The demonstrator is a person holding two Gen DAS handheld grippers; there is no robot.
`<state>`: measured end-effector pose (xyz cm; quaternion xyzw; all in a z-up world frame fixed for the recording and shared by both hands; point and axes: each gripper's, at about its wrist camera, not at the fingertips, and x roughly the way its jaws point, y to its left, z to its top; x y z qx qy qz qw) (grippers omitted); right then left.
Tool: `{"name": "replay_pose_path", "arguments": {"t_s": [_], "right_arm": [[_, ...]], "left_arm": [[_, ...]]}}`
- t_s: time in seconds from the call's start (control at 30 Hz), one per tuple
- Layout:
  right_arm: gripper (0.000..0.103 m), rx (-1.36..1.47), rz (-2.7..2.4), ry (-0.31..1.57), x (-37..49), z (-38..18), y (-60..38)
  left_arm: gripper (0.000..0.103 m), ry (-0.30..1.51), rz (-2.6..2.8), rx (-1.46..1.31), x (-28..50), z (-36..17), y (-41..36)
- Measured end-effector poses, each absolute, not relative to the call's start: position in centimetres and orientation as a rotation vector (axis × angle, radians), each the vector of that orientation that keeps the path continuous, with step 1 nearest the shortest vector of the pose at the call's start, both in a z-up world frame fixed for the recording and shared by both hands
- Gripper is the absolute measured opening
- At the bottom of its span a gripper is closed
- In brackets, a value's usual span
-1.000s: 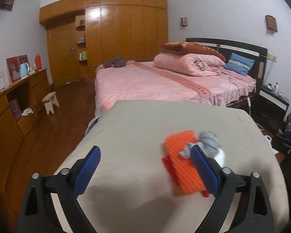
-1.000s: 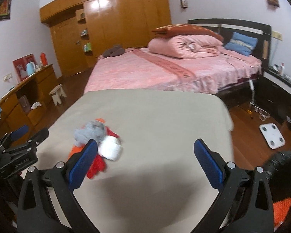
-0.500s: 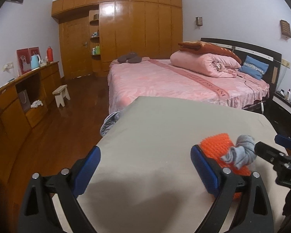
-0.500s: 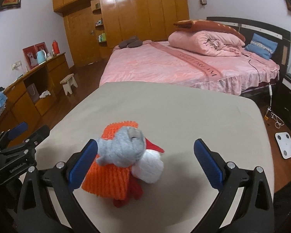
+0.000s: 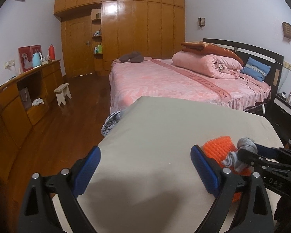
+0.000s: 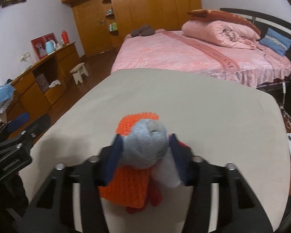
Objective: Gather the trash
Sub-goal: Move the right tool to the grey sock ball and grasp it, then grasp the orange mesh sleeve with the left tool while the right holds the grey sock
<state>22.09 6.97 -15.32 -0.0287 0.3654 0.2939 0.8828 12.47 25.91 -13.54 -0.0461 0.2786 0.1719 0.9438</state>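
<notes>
our right hand-held gripper (image 6: 145,151) has just been closing, and its blue pads now stand on either side of the soft grey balled-up sock (image 6: 146,145), seemingly pressing it on both flanks; the picture is blurred there, so we judge the grip made or all but made. the sock sits on top of a small heap near the front right part of the beige cloth-covered worktop (image 6: 203,106): under it an orange knobbly knitted cloth (image 6: 126,186), a white soft wad (image 6: 166,172) just to the right, and a bit of red fabric (image 6: 155,194) poking out below.

the relation that matters: the sock lies straight ahead of the right hand-held gripper, between its pads, on top of the pile and not beside it. it is a roundish lump with no clear long axis; the orange cloth runs lengthwise away from us. the right hand is plainly the nearer one and points steeply down onto the heap.

our left hand-held gripper (image 5: 145,169) is wide apart and empty, over bare worktop, tilted down, with the heap just beyond its right pad.

we reckon the next move is a lift, and the white wad could come along.
</notes>
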Motion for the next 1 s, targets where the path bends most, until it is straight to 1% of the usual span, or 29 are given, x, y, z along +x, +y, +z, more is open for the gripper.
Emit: {"name": "replay_pose_path", "arguments": {"t_s": [0.23, 0.5, 0.77, 1.0], "right_arm": [[0.042, -0.024, 0.635, 0.725, 21.2, -13.5, 5.6], [0.042, 0.023, 0.571, 0.705, 20.1, -12.1, 0.9], [0.042, 0.001, 0.475, 0.727, 19.3, -13.7, -3.2], [0.042, -0.008, 0.439, 0.753, 18.8, -15.6, -4.3]], "left_arm": [[0.092, 0.566, 0.341, -0.089, 12.6, -13.0, 25.0], [0.092, 0.587, 0.28, -0.088, 13.2, -13.5, 22.1], [0.091, 0.63, 0.195, -0.098, 14.4, -14.8, 18.4], [0.09, 0.659, 0.146, -0.094, 15.6, -15.7, 15.7]]}}
